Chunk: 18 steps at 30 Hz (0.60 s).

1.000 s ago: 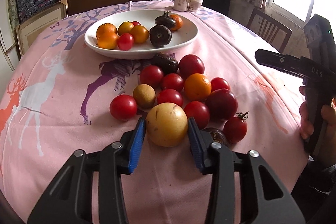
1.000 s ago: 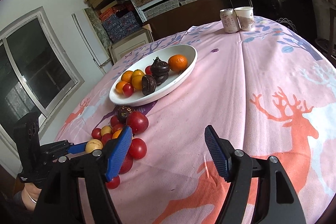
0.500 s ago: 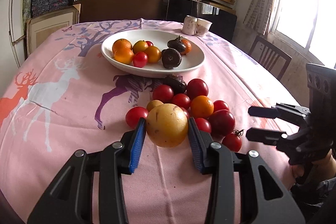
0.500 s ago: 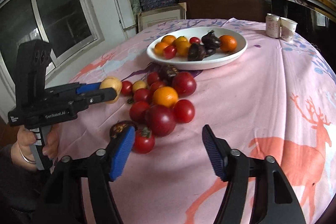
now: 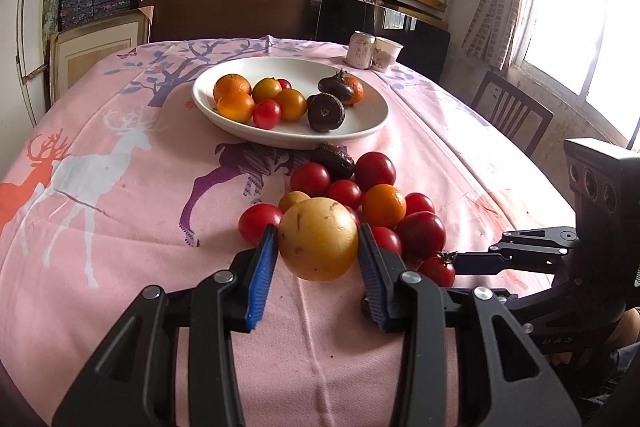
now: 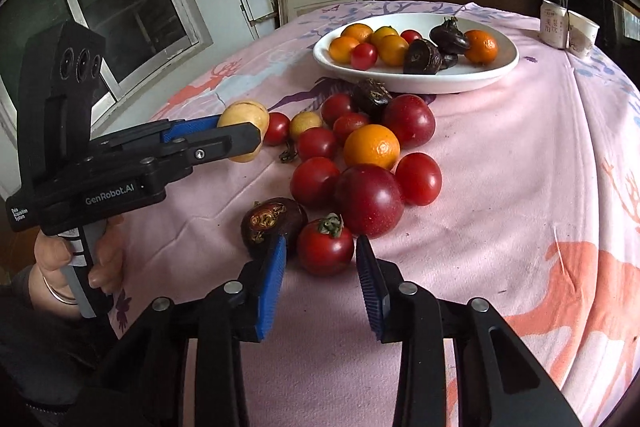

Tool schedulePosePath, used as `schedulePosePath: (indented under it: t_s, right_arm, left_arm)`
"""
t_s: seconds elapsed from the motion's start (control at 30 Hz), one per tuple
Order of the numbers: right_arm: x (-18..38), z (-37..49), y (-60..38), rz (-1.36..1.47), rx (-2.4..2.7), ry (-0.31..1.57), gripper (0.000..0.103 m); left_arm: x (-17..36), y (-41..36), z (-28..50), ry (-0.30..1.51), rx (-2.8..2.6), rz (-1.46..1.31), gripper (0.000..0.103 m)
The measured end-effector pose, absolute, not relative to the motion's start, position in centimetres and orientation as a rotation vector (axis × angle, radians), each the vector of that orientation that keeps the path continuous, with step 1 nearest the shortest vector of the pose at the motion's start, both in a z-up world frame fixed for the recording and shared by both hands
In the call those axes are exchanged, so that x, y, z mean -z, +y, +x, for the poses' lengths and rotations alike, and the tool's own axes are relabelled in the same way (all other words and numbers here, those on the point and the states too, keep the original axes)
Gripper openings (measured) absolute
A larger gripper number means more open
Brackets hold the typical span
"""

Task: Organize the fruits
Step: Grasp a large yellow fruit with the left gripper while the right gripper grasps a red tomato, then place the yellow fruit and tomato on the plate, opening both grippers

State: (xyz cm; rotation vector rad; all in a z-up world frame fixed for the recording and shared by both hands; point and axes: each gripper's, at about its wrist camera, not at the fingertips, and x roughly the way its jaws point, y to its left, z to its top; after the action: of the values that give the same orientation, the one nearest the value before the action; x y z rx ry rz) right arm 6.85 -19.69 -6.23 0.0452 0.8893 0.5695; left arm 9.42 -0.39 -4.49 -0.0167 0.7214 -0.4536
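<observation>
Left wrist view shows the left tool (image 5: 318, 253) pinching a large yellow fruit (image 5: 319, 244) between its blue pads, raised a little off the pink cloth of the desk (image 5: 120, 187). Right wrist view shows the right tool (image 6: 320, 259) closing its jaws around a small stemmed tomato (image 6: 325, 247) at the near edge of the loose pile; the pads sit just beside the tomato's flanks, and contact is not yet plain.

Progress looks roughly halfway at best. The white plate (image 5: 360, 123) farther back already holds several oranges, a couple of small red tomatoes and some dark fruits. A cluster remains on the desk in front of it: many red tomatoes, one orange (image 6: 372, 147), a small yellow fruit (image 6: 305, 123) and two dark fruits. Both fruits now between the pads likely go to the plate next.
</observation>
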Motion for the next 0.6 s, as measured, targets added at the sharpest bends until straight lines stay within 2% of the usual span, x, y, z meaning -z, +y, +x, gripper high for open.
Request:
schedulePosePath:
  t_s: [0.03, 0.33, 0.6]
  right_arm:
    - [6.2, 6.8, -19.8, 0.056, -0.570, 0.888, 0.029]
    - [2.4, 7.0, -23.5, 0.185, -0.580, 0.776, 0.029]
    - [-1.9, 15.4, -25.8, 0.245, -0.513, 0.736, 0.029]
  left_arm:
    - [4.5, -0.4, 9.4, 0.721, 0.453, -0.018, 0.039]
    - [3.3, 0.0, 9.9, 0.703, 0.491, -0.056, 0.039]
    - [-0.4, -2.3, 17.2, 0.673, 0.447, 0.022, 0.040]
